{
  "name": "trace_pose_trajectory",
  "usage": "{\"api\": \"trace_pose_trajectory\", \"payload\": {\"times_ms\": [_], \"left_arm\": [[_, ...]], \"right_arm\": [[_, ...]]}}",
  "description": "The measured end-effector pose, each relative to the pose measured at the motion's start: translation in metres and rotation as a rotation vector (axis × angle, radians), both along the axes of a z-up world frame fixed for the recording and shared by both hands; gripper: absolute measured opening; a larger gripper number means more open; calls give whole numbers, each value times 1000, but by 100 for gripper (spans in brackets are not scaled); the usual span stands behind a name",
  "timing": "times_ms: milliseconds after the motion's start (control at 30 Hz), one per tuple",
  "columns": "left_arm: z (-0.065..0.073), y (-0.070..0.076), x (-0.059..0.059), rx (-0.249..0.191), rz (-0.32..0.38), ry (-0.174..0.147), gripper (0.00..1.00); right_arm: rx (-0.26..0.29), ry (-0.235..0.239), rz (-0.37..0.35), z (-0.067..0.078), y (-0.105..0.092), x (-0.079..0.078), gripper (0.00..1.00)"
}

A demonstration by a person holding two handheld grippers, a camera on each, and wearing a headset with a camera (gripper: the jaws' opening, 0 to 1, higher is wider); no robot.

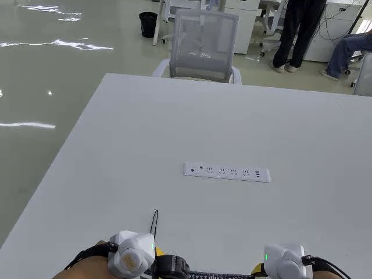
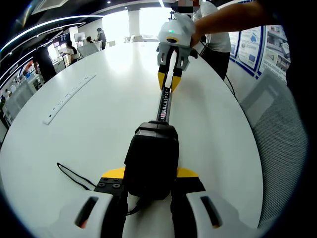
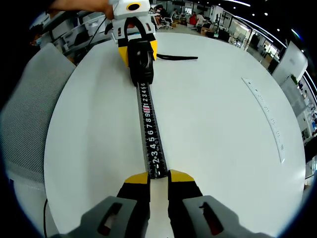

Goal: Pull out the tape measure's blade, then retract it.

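Observation:
A black tape measure case sits between the yellow-tipped jaws of my left gripper, which is shut on it. Its dark numbered blade lies drawn out flat along the white table. My right gripper is shut on the blade's end. In the head view both grippers are at the bottom edge, the left gripper with the case and the right gripper, with the blade stretched between them. A black strap cord trails from the case.
A white power strip lies mid-table. A grey mesh chair stands at the table's far edge, a black bin beyond it. People are at the back right. A chair back is close behind the near edge.

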State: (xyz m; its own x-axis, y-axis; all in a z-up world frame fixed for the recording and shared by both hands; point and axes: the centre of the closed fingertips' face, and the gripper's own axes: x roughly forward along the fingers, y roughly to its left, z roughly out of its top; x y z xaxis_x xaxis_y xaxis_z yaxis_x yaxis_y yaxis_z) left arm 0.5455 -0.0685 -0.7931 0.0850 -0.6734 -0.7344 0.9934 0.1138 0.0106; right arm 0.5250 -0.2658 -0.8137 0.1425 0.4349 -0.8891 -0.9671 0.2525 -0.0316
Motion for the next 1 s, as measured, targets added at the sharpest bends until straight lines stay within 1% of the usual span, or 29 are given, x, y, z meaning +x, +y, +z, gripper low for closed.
{"api": "trace_pose_trajectory", "payload": {"times_ms": [167, 433, 833, 1000], "left_arm": [[0, 0, 0, -2, 0, 1, 29], [0, -1, 0, -2, -5, 1, 29], [0, -1, 0, -2, -5, 6, 29], [-1, -1, 0, 1, -4, 4, 29]], "right_arm": [[-6, 0, -3, -2, -3, 1, 11], [-12, 0, -6, -2, -10, 0, 10], [-12, 3, -3, -1, -12, 0, 11], [-11, 4, -6, 0, -12, 0, 10]]}}
